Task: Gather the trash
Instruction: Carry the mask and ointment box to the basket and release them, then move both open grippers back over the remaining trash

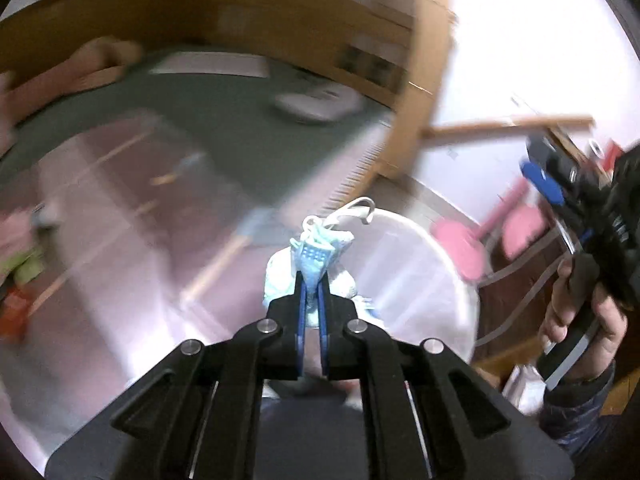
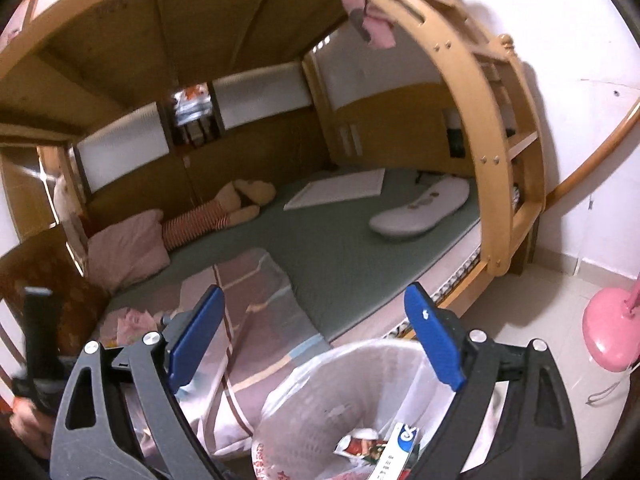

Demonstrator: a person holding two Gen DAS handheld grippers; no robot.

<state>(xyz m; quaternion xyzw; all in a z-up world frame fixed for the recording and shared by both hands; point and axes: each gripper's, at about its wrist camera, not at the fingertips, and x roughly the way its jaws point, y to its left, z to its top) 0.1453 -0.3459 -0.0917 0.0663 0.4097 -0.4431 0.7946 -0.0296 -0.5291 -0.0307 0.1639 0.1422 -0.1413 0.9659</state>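
Observation:
My left gripper [image 1: 313, 280] is shut on a crumpled light-blue face mask [image 1: 316, 258] with white ear loops. It holds the mask near the left rim of a white trash bin [image 1: 424, 280] lined with a clear bag. In the right wrist view my right gripper [image 2: 316, 336] is open and empty, just above the same bin [image 2: 352, 396]. Wrappers and a carton [image 2: 384, 448] lie inside the bin. My right gripper also shows at the right edge of the left wrist view [image 1: 556, 176], held in a hand.
The bin stands on the floor beside a wooden bunk bed [image 2: 508, 200] with a green mattress [image 2: 344, 252] and a pink striped quilt [image 2: 256, 320]. A plush dog [image 2: 224, 212], pillows and a white board lie on the bed. A pink fan base [image 2: 612, 332] stands at right.

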